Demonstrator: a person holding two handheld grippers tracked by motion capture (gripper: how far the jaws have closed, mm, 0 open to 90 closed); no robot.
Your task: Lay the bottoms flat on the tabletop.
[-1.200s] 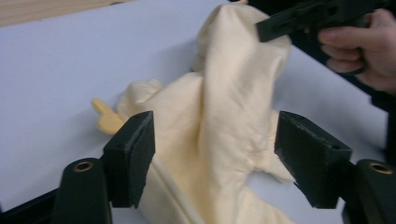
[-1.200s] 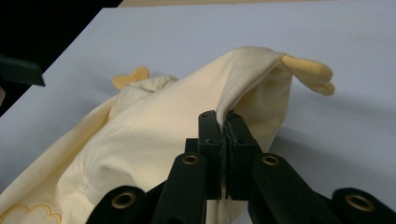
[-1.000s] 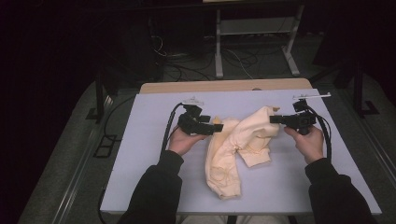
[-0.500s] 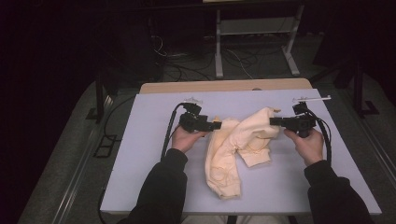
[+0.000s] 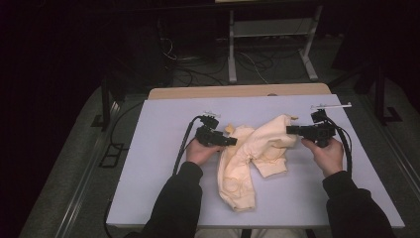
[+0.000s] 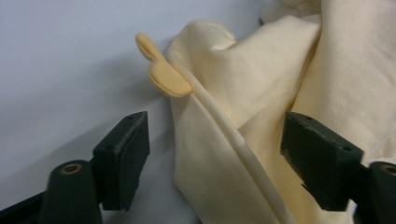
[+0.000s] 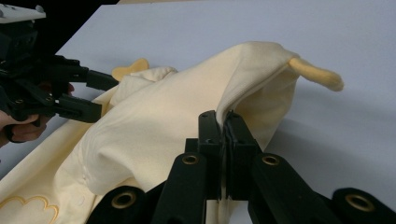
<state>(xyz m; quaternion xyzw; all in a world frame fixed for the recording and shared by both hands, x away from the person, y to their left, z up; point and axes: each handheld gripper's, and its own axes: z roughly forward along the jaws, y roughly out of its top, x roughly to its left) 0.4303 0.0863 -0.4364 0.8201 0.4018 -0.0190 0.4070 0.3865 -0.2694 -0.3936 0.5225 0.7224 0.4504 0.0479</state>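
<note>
Gripping: right tongs (image 7: pixel 225 140) clamped on cream garment (image 5: pixel 250 158) | left tongs (image 6: pixel 219 154) open, closing astride its hem

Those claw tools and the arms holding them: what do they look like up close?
Each hand carries a black handheld tool. The left claw has two blocky black jaws with flat rectangular pads and brass-ringed screw holes; the right claw looks the same. A thick black cable loops back from each tool. Both arms wear dark long sleeves reaching the wrists.
</note>
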